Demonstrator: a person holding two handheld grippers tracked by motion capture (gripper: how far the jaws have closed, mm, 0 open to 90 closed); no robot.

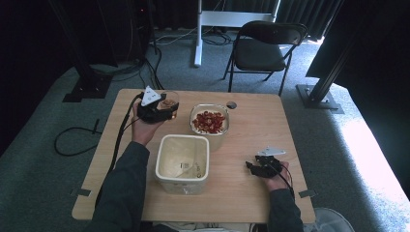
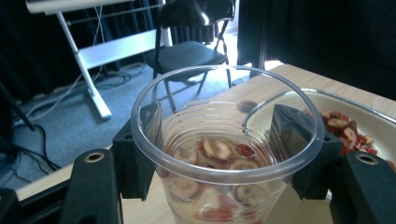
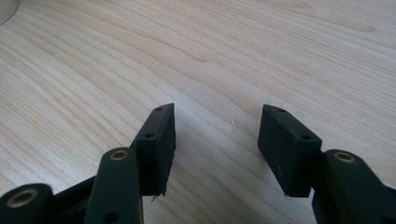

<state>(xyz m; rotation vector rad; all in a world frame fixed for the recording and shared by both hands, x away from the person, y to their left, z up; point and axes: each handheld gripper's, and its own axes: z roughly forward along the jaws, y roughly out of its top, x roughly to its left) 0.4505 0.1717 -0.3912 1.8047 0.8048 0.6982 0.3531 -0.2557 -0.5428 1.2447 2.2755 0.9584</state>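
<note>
A clear plastic cup (image 2: 224, 154) with sliced red and pale fruit pieces in it sits between my left gripper's black jaws, whose pads (image 2: 140, 154) press on its sides. In the high view that left gripper (image 1: 167, 112) holds the cup (image 1: 169, 102) at the table's far left. A glass bowl (image 1: 209, 123) of red pieces stands just right of it. Nearer the person is a cream square tub (image 1: 183, 163). My right gripper (image 1: 251, 166) rests open on the wood near the front right, with nothing between its pads (image 3: 159, 144).
The wooden table (image 1: 256, 125) has a small round hole (image 1: 231, 105) behind the bowl. A black folding chair (image 1: 263, 48) and a white stand (image 1: 198, 34) are on the carpet beyond the far edge. Cables trail off the table's left side.
</note>
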